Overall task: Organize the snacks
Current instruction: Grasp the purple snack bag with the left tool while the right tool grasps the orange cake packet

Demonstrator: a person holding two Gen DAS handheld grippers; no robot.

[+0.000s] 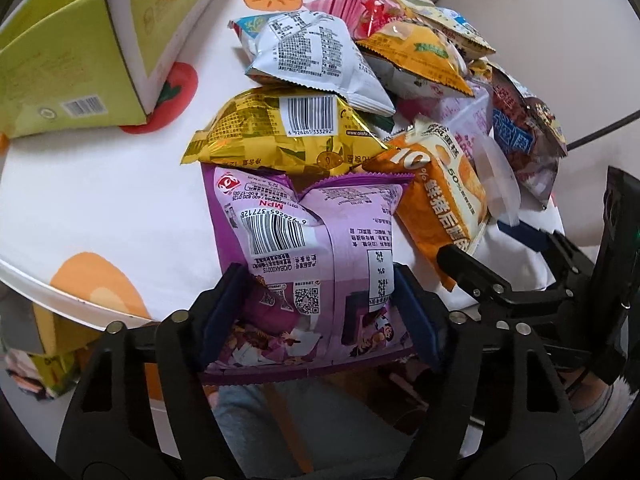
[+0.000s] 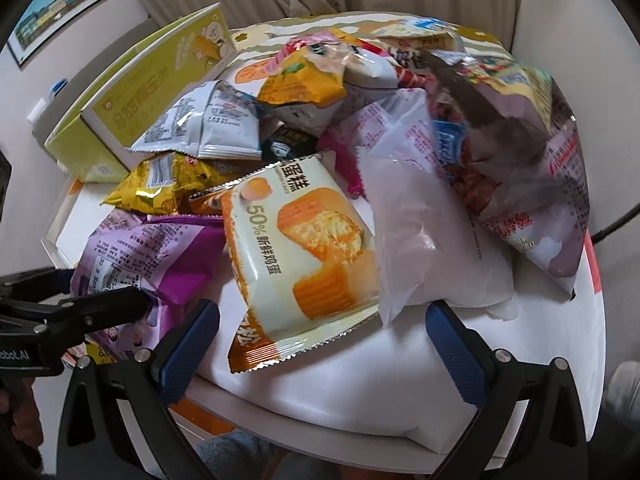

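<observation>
left claw pinches the purple snack bag; right claw gapes wide around the cake packet.

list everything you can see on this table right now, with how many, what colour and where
purple snack bag: one, purple, near table edge, between left pads
gold snack bag: one, gold, behind the purple one
cake packet: one, cream and orange, front of the pile
white snack bag: one, white, on the pile behind the gold bag
other snack bags: several, mixed colours, heaped at right and back
box: one, lime green, far left
table: one, white with fruit prints
left hand-held gripper: black, blue pads, closed on purple bag
right hand-held gripper: black, blue pads, open, beside cake packet
</observation>
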